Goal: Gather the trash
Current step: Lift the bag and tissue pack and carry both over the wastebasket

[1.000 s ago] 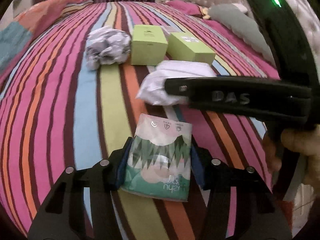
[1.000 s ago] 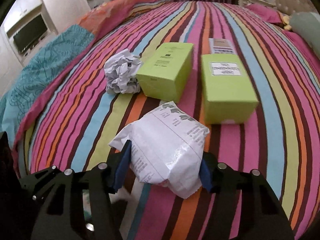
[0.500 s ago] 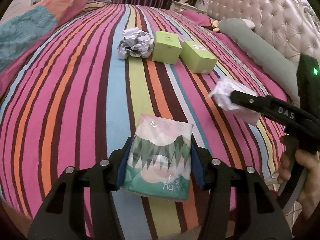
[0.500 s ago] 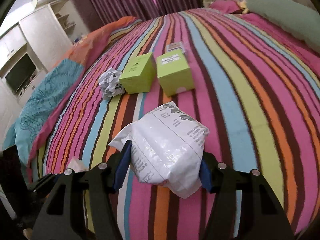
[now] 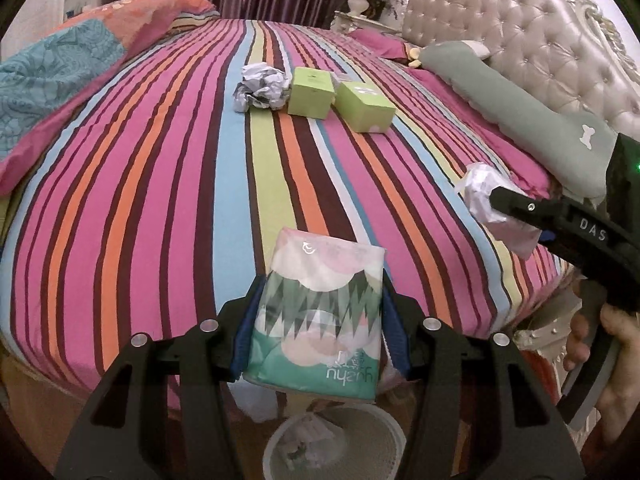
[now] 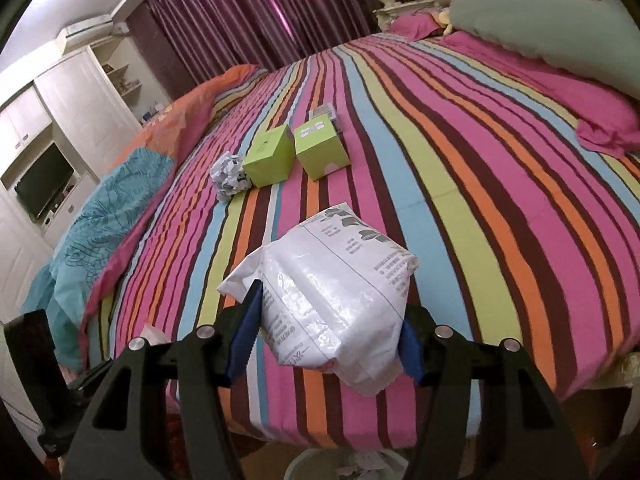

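Note:
My left gripper (image 5: 318, 332) is shut on a green and pink tissue pack (image 5: 316, 312), held over the near edge of the striped bed. Below it stands a white mesh bin (image 5: 340, 444) with a bag and scraps inside. My right gripper (image 6: 326, 328) is shut on a white plastic mailer bag (image 6: 332, 292); the same bag (image 5: 494, 208) and the gripper (image 5: 516, 216) show at the right of the left wrist view. On the bed lie a crumpled paper ball (image 5: 262, 88) and two green boxes (image 5: 311, 92) (image 5: 366, 106).
The striped bedspread (image 5: 160, 184) fills most of both views. A grey-green long pillow (image 5: 516, 108) and tufted headboard (image 5: 532, 36) are at the right. A teal and orange quilt (image 6: 108, 216) lies left. White cabinets with a TV (image 6: 44, 184) stand beyond. The bin rim (image 6: 316, 460) shows below.
Both grippers have pulled back from the bed's middle toward its near edge with their loads. The boxes and paper ball look farther away. The bin has come into view below.

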The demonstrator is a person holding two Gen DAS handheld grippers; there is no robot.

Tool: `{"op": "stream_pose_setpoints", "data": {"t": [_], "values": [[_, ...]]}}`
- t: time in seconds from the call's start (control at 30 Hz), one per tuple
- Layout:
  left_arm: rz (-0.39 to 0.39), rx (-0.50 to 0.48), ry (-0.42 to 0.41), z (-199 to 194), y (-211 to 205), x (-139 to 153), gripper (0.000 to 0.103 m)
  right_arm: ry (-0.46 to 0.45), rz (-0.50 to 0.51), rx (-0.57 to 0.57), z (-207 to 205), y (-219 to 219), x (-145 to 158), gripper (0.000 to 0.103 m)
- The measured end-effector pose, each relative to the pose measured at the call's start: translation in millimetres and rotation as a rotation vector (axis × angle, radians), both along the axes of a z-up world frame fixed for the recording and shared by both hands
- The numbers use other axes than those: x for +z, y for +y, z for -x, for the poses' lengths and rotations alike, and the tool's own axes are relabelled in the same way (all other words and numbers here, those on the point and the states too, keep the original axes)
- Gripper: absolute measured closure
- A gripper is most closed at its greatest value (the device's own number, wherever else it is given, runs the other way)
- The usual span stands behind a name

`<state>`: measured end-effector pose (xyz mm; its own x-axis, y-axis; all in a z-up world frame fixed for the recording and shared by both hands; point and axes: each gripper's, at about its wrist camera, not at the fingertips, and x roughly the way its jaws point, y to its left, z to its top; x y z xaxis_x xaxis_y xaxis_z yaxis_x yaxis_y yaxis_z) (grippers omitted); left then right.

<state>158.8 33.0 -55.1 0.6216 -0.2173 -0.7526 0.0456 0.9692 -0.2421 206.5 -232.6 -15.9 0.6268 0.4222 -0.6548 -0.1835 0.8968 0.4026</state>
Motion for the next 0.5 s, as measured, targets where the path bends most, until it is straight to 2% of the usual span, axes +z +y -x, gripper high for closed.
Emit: {"op": "stream_pose_setpoints", "data": {"t": [0.27,0.5], "values": [[-0.007,-0.024,-0.010,41,-11,3,0.050,-0.042,-0.011,0.000,42,-10,13,0.046],[0.002,-0.037,0.027,78,-22,-8,0.050,0.001,-0.002,0.007,85,-11,0,0.046]]}}
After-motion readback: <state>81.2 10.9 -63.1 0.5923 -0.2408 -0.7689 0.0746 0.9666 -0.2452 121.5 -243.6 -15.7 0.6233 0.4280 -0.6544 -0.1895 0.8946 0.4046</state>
